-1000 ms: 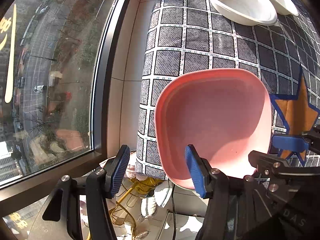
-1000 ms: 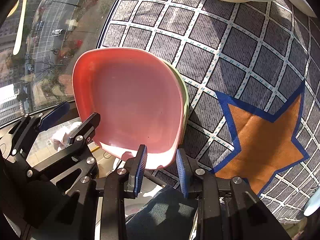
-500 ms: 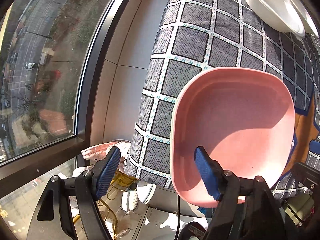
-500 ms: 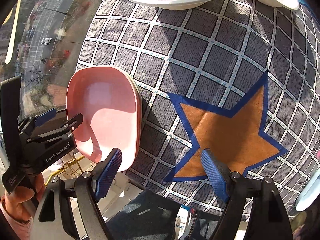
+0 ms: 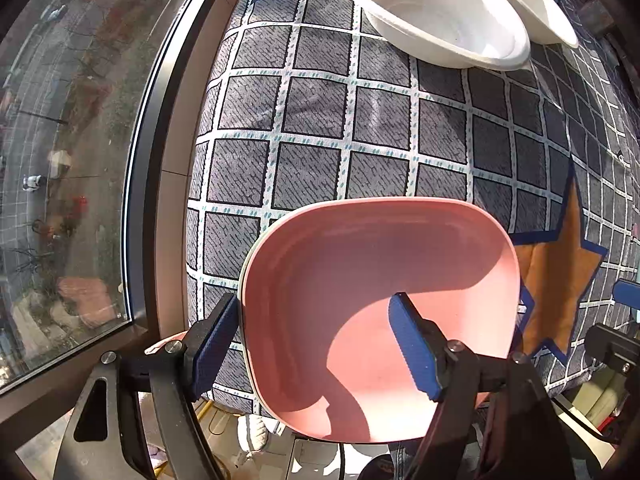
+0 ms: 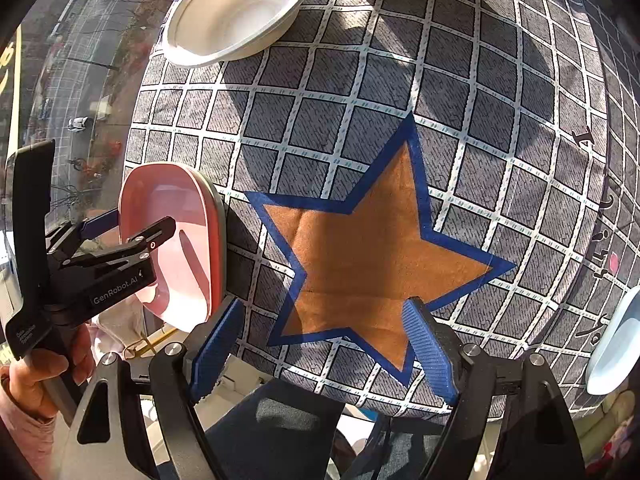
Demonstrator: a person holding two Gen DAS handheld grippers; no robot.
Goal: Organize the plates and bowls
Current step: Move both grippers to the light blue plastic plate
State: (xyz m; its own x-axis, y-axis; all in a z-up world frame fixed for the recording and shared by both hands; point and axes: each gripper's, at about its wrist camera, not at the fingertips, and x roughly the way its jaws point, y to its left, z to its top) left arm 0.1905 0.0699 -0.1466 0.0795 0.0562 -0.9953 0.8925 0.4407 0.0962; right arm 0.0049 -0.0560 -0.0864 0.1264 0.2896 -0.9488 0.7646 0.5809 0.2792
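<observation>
Plates and bowls, counted by view. Left wrist view: one pink plate (image 5: 380, 304) at 6 o'clock, stacked on a second, pale-rimmed plate of which only a thin edge shows at its left side; both sit at the near corner of the checked tablecloth (image 5: 320, 120), overhanging its edge. Two white bowls (image 5: 436, 12) sit at 12 to 1 o'clock, overlapping. The left gripper (image 5: 312, 344) stands released: its jaws straddle the pink plate's left rim, one pad outside and one over the plate's floor, with a gap visible. One orange star (image 5: 560, 272) lies at 3 o'clock. A window (image 5: 72, 160) fills 9 o'clock. Right wrist view: the same plate stack at 9 o'clock with the left gripper over it, held by one hand (image 6: 36, 372) at 8 o'clock. Two white bowls at 11 and 12 o'clock, one pale blue dish (image 6: 616, 344) at 4 o'clock, partly out of frame. The right gripper (image 6: 320, 344) is released, jaws wide over the star and cloth edge, nothing between them.
</observation>
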